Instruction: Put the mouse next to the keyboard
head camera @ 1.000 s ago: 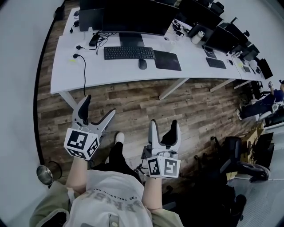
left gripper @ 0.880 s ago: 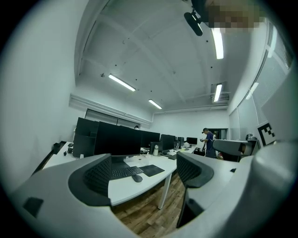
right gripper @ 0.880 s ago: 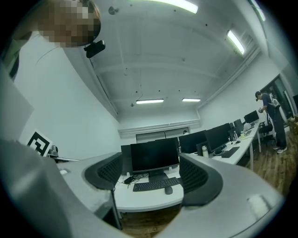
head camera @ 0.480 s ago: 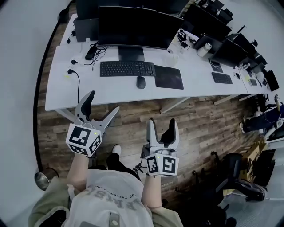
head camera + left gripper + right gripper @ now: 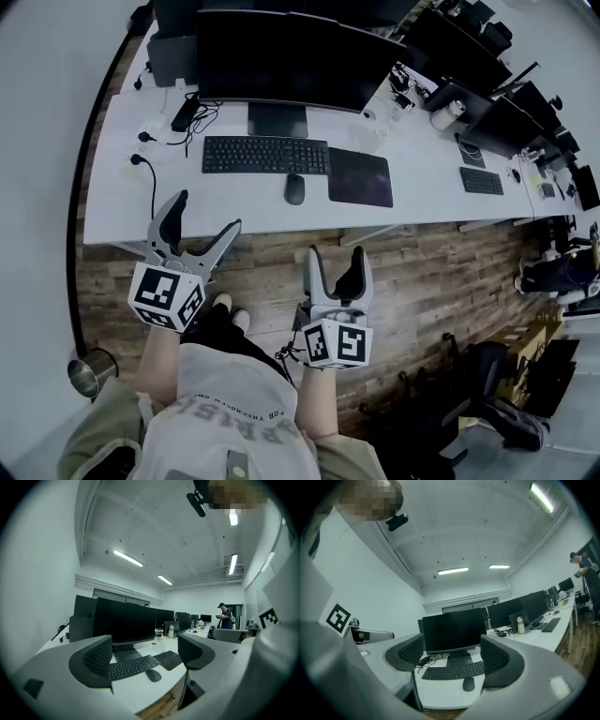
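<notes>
- The black mouse (image 5: 294, 188) lies on the white tabletop (image 5: 216, 202), just in front of the right end of the black keyboard (image 5: 265, 155). A narrow gap separates the two, and the dark mouse pad (image 5: 360, 176) is just to the mouse's right.
- The keyboard sits in front of the stand of a wide dark monitor (image 5: 281, 61), with loose cables (image 5: 202, 117) to the left of the stand.
- The left gripper (image 5: 206, 214) is held up at the tabletop's near edge, well apart from the mouse. Its jaws are spread wide and grasp nothing. In the left gripper view, the keyboard and mouse show far off through the gap between them.
- The right gripper (image 5: 336, 253) is beside it over the wooden floor (image 5: 422, 262), also well apart from the mouse. Its jaws are released and empty, and the mouse shows low in the gap in the right gripper view.
- A metal bin (image 5: 89, 373) stands on the floor at the person's left.
- A row of further desks with screens runs off to the right, and a person (image 5: 226, 616) stands far back in the room.
</notes>
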The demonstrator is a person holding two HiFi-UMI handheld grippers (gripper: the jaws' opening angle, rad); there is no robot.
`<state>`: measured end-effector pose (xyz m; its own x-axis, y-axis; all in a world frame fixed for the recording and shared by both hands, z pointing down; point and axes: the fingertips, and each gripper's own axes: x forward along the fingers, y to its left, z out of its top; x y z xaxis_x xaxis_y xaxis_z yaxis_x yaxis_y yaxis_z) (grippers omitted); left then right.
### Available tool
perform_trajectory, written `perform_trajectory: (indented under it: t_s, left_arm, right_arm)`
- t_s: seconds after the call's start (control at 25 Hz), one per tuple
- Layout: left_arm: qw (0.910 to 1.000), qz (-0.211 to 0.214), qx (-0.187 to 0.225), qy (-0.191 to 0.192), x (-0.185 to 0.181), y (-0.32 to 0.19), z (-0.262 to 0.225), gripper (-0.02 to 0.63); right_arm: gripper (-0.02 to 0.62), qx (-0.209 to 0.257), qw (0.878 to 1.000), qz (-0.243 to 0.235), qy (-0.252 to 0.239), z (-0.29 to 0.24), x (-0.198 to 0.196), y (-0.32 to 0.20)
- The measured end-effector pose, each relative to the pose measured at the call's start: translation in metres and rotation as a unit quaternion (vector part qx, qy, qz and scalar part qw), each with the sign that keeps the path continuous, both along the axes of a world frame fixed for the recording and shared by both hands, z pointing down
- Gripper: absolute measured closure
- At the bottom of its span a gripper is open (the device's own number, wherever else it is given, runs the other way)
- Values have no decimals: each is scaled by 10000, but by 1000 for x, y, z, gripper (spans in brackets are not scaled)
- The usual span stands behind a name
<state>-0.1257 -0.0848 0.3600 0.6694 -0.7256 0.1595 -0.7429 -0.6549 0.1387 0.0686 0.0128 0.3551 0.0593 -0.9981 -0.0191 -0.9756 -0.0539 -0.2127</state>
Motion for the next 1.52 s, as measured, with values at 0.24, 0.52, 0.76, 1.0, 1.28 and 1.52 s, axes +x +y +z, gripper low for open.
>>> perform_trajectory:
  t_s: [0.24,0.52,0.76,1.0,1.28,1.52]
  left_arm:
    - [9998,8,-177,-71,18,-39,21,189]
    - [9993,155,-342,-39,51,-101,38,189]
    - [9985,279,-477,-20,76,-155,49,189]
    - [9979,384,-527,-24,90,-197,60,189]
    - [9970,420,-644,-92,95,-223,75,189]
    - [9961,451,-737,-183,101,-233,83,189]
  right_arm:
    - [224,-274,9996,5,-77,30,17,-43]
    - [224,-723,9973,69,-131,68,36,-99]
    - [224,-1286,9917,-10,-80,110,48,-155]
    - [224,-2057,9785,-160,-33,179,47,-200]
    - [224,-2979,9536,-423,141,257,41,-231]
    - [224,-3672,9285,-514,219,308,45,-240]
